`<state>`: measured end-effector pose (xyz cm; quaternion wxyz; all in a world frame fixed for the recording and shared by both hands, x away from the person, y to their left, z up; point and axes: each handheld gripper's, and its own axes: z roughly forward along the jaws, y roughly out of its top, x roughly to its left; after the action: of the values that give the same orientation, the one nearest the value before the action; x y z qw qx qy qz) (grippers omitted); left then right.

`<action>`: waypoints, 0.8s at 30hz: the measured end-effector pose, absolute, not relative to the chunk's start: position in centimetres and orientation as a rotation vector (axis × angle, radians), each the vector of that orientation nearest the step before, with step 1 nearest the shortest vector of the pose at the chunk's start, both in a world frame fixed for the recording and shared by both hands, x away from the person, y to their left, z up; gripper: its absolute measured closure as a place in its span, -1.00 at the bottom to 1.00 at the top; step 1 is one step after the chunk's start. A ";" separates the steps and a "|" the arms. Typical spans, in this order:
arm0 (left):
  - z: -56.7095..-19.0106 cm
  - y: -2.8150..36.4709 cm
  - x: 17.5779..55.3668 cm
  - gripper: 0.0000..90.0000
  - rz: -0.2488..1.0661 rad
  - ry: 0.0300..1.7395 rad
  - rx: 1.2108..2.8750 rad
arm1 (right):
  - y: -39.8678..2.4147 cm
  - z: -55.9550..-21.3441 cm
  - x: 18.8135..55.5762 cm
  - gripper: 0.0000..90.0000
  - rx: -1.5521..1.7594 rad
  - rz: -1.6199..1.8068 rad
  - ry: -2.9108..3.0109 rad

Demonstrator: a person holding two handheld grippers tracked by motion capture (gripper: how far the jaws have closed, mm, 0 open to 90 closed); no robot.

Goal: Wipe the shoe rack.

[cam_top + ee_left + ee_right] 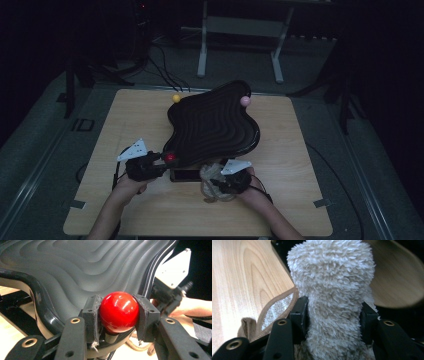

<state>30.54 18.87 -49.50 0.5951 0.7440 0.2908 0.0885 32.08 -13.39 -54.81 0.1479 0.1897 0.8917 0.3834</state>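
Left gripper view: left tongs (119, 315) clamp the red ball (119, 311); right tongs (333, 315) pinch the fluffy cloth (332, 277), which hides the tray's (215, 125) near edge.

The left gripper (159, 161) is a black, blocky tool topped by a grey three-cornered plate with small dark holes, and a thin black cable trails from its body. The right gripper (226, 176) is built alike, with its own pale three-cornered plate. In the left gripper view, each black jaw arm is flat and matte, pierced by brass-ringed rivet holes and smaller plain holes, and ends in a square dark pad (90, 312) faced with fraying grey fabric whose loose threads hang at the lower edge. The right gripper view shows the same brass-ringed arms and dark pads (300, 312). The person's forearms are bare, with no sleeves in view.
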 end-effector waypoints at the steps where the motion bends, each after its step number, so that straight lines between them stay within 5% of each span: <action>1: -49.5 18.9 30.6 0.31 0.204 0.676 1.726 | -12.7 -54.8 31.9 0.16 0.538 1.114 2.572; 10: -49.5 18.9 30.5 0.31 0.205 0.680 1.723 | -7.4 -55.2 30.9 0.17 0.413 1.141 2.582; 24: -49.6 19.0 30.5 0.31 0.197 0.679 1.716 | -15.9 -54.8 32.9 0.23 0.637 1.132 2.564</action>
<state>30.51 18.96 -49.63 0.5997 0.7399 0.2927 0.0849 32.88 -15.89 -54.76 0.1333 0.2196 0.8842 0.3902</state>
